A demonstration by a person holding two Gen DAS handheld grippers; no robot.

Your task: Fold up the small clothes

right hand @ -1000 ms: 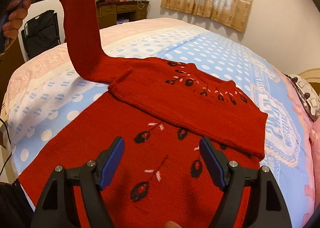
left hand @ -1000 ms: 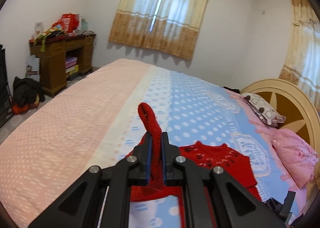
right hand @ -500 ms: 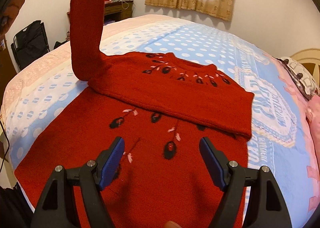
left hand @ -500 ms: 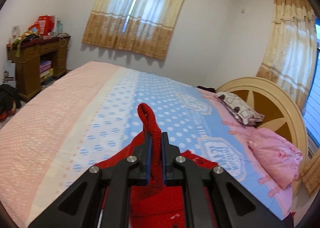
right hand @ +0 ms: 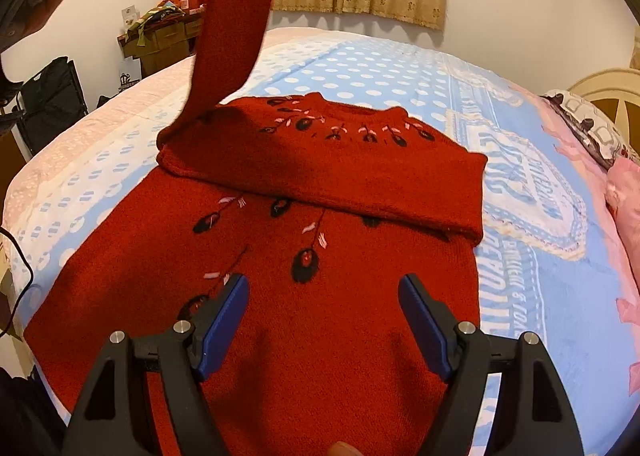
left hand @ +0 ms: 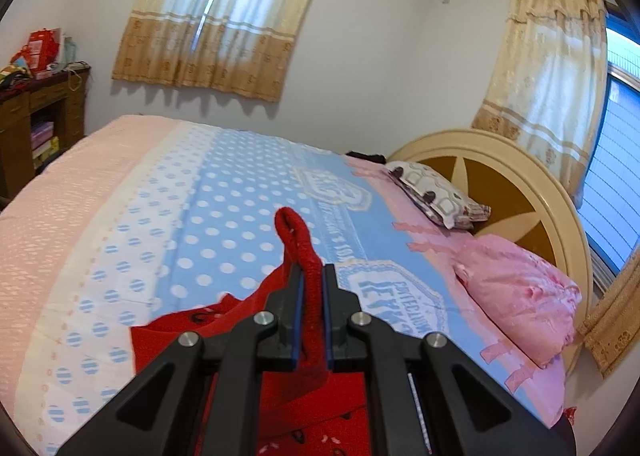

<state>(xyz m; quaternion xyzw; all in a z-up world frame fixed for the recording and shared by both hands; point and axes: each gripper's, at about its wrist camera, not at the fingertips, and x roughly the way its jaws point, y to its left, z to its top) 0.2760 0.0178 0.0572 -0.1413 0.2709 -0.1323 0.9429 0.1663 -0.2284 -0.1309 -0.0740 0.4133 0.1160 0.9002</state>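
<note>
A small red knit sweater (right hand: pixel 328 256) with dark embroidered flowers lies on the bed. One sleeve is folded across its chest (right hand: pixel 360 180). My left gripper (left hand: pixel 311 276) is shut on the cuff (left hand: pixel 298 240) of the other sleeve and holds it high. That sleeve (right hand: pixel 236 16) rises to the top edge of the right wrist view. My right gripper (right hand: pixel 323 316) is open and empty, just above the sweater's lower body.
The bed has a blue, white and pink dotted sheet (left hand: pixel 224 216). A pink pillow (left hand: pixel 516 296) and a patterned pillow (left hand: pixel 436 196) lie by the round headboard (left hand: pixel 520 192). A cluttered wooden desk (left hand: pixel 36 116) stands by the far wall at the left.
My left gripper has carried the sleeve cuff up and to the right, over the sweater. The sleeve now stands steeper. My right gripper stays open over the sweater's lower part.
</note>
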